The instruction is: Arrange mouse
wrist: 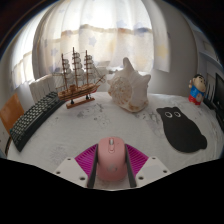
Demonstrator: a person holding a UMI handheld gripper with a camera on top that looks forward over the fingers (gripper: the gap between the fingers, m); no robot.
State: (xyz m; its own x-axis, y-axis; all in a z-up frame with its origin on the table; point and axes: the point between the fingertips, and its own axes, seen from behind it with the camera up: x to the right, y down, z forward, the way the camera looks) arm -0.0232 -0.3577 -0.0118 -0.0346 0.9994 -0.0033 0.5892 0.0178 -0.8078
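While a black cat-shaped mat (181,130) lies ahead on the white table (100,125), the pink mouse (110,160) sits clamped between the gripper (110,172) fingers, both magenta pads pressing its sides.

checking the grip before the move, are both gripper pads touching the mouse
Touching. The gripper view shows the pink mouse filling the space between the gripper pads, with no gap at either side.

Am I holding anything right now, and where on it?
Yes: the gripper holds the pink mouse, its fingers pressing on the mouse's two long sides, above the white table.
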